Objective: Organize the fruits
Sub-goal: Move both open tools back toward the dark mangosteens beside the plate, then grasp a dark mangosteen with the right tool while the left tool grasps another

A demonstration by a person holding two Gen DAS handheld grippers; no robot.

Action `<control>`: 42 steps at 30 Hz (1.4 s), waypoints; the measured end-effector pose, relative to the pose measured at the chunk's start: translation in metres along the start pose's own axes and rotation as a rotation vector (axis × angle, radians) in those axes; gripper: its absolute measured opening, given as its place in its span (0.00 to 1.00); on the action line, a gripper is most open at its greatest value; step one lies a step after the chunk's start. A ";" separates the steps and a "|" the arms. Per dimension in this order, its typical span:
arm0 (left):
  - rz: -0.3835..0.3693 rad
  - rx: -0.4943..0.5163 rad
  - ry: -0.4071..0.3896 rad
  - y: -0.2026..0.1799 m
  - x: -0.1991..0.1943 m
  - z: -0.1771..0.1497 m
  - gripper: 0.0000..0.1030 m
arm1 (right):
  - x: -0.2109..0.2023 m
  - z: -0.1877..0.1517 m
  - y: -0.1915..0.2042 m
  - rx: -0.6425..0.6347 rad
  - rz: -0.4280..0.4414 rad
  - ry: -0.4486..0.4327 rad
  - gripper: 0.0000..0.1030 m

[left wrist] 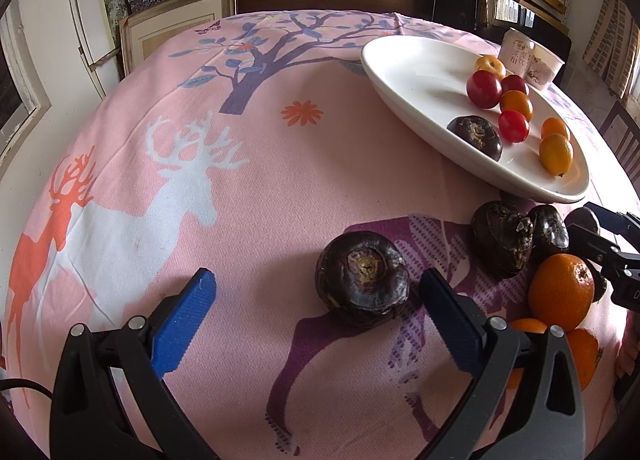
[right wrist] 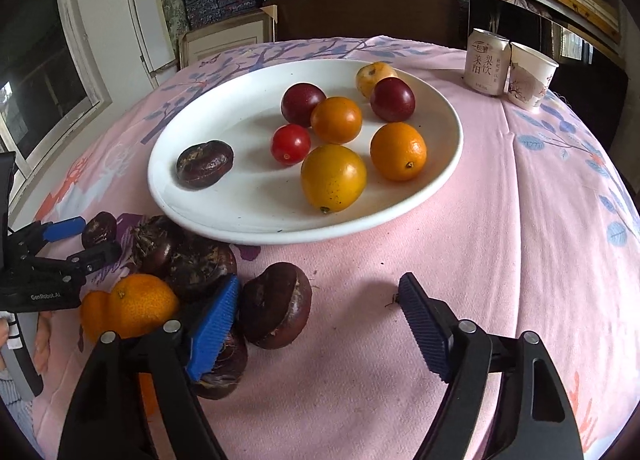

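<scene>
A white plate (right wrist: 404,200) holds several small fruits: red plums, orange kumquats, a cherry tomato (right wrist: 291,144) and one dark water chestnut (right wrist: 205,164); the plate also shows in the left wrist view (left wrist: 400,76). My left gripper (left wrist: 316,292) is open; a dark water chestnut (left wrist: 363,277) lies on the cloth between its fingers, near the right one. My right gripper (right wrist: 320,300) is open around another water chestnut (right wrist: 276,306) that touches its left finger. More chestnuts (right wrist: 184,256) and mandarins (right wrist: 138,306) lie in a pile beside it.
A drink can (right wrist: 486,62) and a paper cup (right wrist: 530,76) stand at the table's far right. The pink deer-print tablecloth (left wrist: 240,188) covers the round table. Shelves and boxes stand behind. The left gripper shows in the right wrist view (right wrist: 86,238).
</scene>
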State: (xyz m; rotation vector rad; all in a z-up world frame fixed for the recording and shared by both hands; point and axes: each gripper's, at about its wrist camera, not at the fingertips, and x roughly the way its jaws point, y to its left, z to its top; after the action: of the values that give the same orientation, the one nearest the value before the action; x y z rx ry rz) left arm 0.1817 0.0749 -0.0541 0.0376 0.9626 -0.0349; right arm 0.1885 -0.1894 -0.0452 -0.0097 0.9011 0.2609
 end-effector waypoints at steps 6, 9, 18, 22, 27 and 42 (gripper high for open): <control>0.001 0.000 0.000 0.001 0.000 0.000 0.96 | -0.013 -0.007 -0.029 0.077 -0.052 -0.036 0.71; 0.000 0.000 0.000 0.000 0.000 0.000 0.96 | -0.005 -0.005 -0.014 0.008 -0.072 -0.007 0.68; -0.019 0.009 -0.008 0.000 -0.002 0.000 0.95 | -0.008 -0.011 0.009 -0.082 -0.102 -0.007 0.40; -0.061 0.069 -0.044 -0.013 -0.011 -0.003 0.57 | -0.011 -0.014 0.006 -0.076 -0.074 -0.006 0.39; -0.104 0.053 -0.058 -0.013 -0.013 -0.002 0.39 | -0.012 -0.014 0.002 -0.060 -0.054 -0.007 0.39; -0.202 0.075 -0.217 -0.038 -0.051 0.049 0.39 | -0.051 0.021 -0.019 0.098 0.136 -0.198 0.39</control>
State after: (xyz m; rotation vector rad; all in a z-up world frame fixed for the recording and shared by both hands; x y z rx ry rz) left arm 0.1908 0.0349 0.0150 0.0051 0.7449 -0.2565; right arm 0.1795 -0.2165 0.0056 0.1662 0.7171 0.3383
